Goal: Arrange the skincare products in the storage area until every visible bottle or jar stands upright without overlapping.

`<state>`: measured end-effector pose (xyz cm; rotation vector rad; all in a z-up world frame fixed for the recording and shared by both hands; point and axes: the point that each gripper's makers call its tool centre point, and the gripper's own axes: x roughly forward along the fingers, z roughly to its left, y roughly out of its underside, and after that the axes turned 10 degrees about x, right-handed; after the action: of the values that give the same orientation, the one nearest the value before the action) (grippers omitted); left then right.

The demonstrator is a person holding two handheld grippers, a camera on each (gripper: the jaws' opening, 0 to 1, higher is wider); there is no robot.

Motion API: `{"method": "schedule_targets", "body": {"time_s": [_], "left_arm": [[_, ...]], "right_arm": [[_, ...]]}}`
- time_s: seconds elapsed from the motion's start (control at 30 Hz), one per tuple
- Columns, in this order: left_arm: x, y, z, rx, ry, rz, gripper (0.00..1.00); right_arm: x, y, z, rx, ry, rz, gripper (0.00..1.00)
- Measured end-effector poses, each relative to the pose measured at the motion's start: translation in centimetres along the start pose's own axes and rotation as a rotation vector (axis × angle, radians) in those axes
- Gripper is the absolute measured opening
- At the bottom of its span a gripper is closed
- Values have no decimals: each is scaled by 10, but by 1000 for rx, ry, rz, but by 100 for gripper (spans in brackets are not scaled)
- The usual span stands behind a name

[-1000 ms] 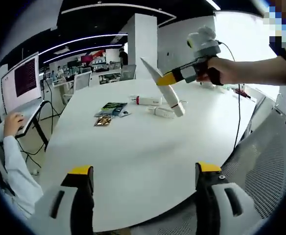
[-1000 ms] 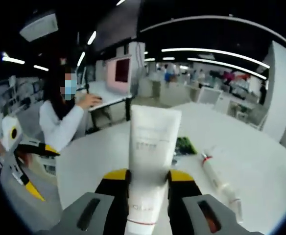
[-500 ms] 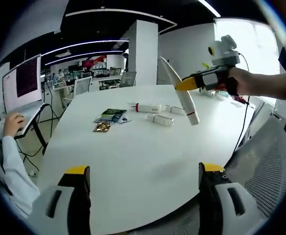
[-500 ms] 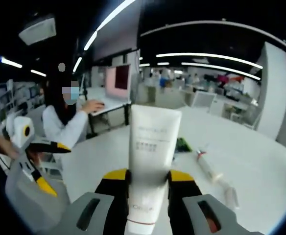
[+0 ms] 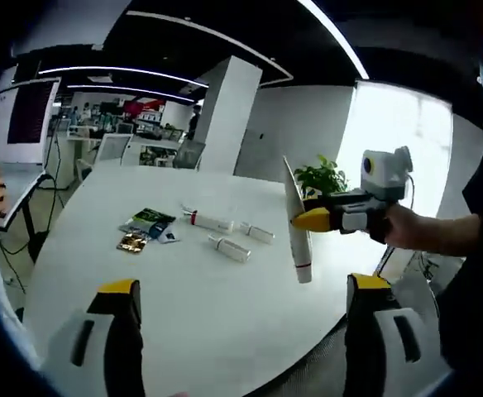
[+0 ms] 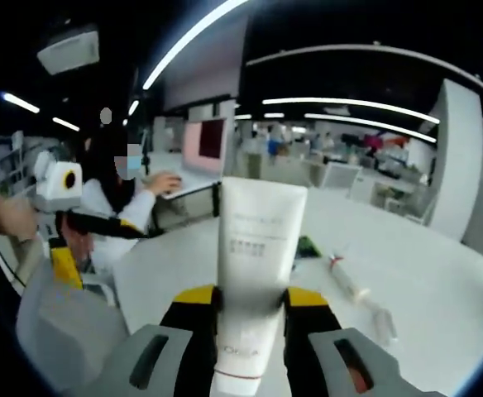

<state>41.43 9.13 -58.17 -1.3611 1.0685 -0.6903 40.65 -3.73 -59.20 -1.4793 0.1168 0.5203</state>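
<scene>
White tube [image 6: 254,273] clamped in the right gripper [image 6: 248,310], carried above the tabletop [image 5: 225,306].

Right fingers are gripping the tube near its cap end, crimped end up; in the left gripper view it is hanging beyond the tabletop's right edge. Left gripper [image 5: 241,331] is idling, fingers apart and empty. Three more tubes [image 5: 229,248] are lying flat mid-tabletop beside sachets [image 5: 146,222]. Judged step: transport to placement; next move calls for setting it cap-down upright. Broad bare room is lying along the near edge.

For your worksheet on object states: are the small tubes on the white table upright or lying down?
Lying down: the small tubes rest on their sides on the white table.
</scene>
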Motion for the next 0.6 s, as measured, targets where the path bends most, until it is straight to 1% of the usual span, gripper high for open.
{"method": "schedule_targets", "body": {"time_s": [0.03,0.13,0.17,0.23,0.27,0.3,0.33,0.4,0.47,0.6], "left_arm": [[4,-11,-7,9,30,-23,97],[13,-32,-22,-1,86,-81,87],[16,-42,-31,-31,112,-113,83],[23,-55,-43,-77,155,-148,78],[26,-58,-45,-79,159,-153,77],[30,-58,-46,-75,160,-142,76],[37,-57,-49,-76,171,-117,74],[46,-53,-55,-53,196,-75,67],[54,-54,-61,-41,206,-65,63],[65,-59,-70,-15,211,-68,60]], "right_arm": [[-1,0,1,-3,1,-1,22],[-5,1,5,-31,10,2,22],[-6,1,6,-33,11,0,22],[-8,0,8,-33,10,-8,22],[-9,-1,10,-34,10,-11,22],[-10,-2,11,-37,10,-13,22],[-11,-3,13,-42,9,-15,22],[-14,-6,16,-54,7,-20,22],[-18,-9,19,-66,4,-30,23],[-23,-14,25,-73,-2,-49,23]]}}
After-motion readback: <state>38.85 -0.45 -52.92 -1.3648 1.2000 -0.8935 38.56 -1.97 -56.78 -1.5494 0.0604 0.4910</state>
